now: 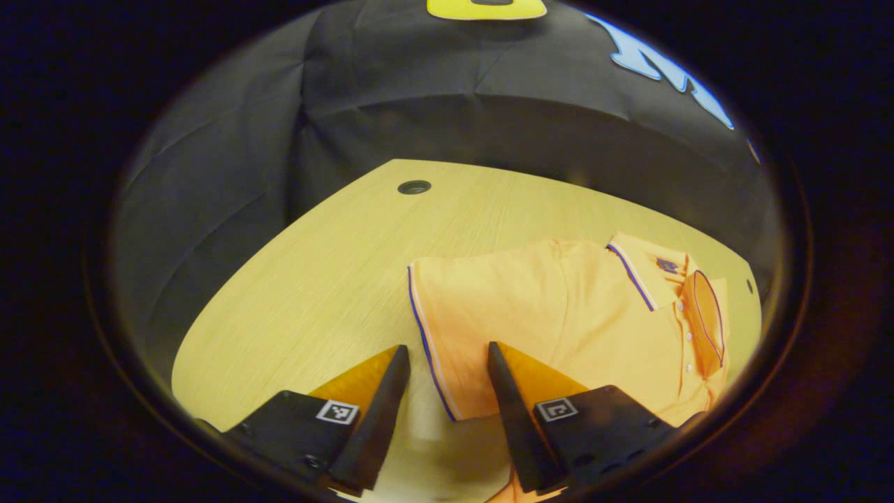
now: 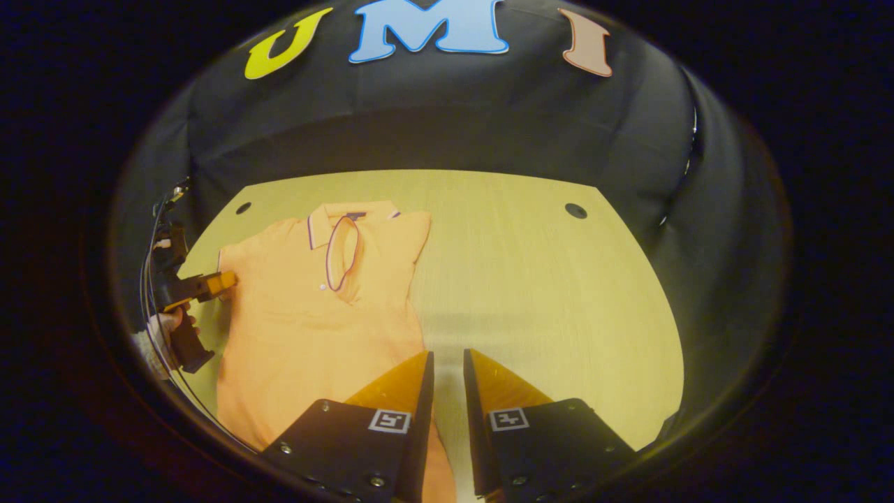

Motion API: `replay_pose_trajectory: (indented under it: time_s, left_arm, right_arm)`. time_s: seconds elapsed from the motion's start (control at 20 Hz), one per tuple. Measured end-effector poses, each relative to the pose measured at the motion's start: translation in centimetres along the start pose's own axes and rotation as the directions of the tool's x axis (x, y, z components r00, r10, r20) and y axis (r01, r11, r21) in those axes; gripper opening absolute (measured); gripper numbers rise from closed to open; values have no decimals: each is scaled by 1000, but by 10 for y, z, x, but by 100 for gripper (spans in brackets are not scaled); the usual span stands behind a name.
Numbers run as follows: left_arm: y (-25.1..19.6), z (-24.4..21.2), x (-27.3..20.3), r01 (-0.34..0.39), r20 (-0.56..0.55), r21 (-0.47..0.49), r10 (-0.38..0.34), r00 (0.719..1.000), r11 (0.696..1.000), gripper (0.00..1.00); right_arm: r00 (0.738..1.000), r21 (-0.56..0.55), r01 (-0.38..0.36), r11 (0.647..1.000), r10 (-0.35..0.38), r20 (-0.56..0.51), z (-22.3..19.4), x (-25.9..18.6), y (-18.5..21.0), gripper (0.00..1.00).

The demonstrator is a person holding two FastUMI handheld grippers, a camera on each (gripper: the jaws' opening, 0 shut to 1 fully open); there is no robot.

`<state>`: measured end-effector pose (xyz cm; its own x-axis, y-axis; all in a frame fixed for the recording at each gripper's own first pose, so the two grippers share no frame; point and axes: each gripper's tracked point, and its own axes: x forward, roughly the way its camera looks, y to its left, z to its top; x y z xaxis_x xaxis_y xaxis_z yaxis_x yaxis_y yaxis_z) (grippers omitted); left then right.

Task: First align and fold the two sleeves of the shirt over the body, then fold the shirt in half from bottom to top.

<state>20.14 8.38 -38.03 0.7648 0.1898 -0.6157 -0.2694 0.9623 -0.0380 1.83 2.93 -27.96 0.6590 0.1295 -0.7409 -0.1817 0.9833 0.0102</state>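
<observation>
Shirt (image 2: 307,307) fabric lies flat on the wooden table (image 2: 531,279), collar (image 2: 349,213) toward the far edge, body running down to the near edge. In the left gripper view we see our left gripper (image 1: 447,363) with its jaws spread wide, the striped cuff of one sleeve (image 1: 447,314) lying between the fingers. In the right gripper view our right gripper (image 2: 448,367) hangs over the shirt's side edge, its fingers parted by a narrow gap, gripping nothing.

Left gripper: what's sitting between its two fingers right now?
In the left gripper view, the left gripper is open with the shirt's striped sleeve hem between its fingers, lying on the table.
</observation>
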Motion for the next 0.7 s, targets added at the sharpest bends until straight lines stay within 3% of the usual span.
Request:
replay_pose_trajectory:
  time_s: [0.1, 0.2, 0.3, 0.5, 0.7]
  left_arm:
    - [-1, 0, 4, 8, 10, -25, -8, 1000, 1000, 47]
    - [-1, 2, 4, 22, 17, -25, -21, 1000, 999, 24]
    - [-2, 2, 3, 29, 6, 5, -29, 1000, 1000, 7]
    - [-8, 8, -1, 28, -8, 108, -27, 1000, 994, 7]
    - [-42, 50, -22, 69, 91, 234, -92, 992, 970, 7]
  right_arm:
    - [1000, 6, -2, 1000, 2, -3, -1, 2, 0, 27]
    - [1000, 3, -4, 1000, 4, -5, -2, 2, 0, 27]
    - [1000, -1, -9, 1000, 9, -7, -3, 3, 0, 27]
    - [1000, 1, -20, 1000, 20, -12, -5, 5, 2, 27]
    - [1000, 13, -22, 1000, 23, -8, -5, 4, 1, 27]
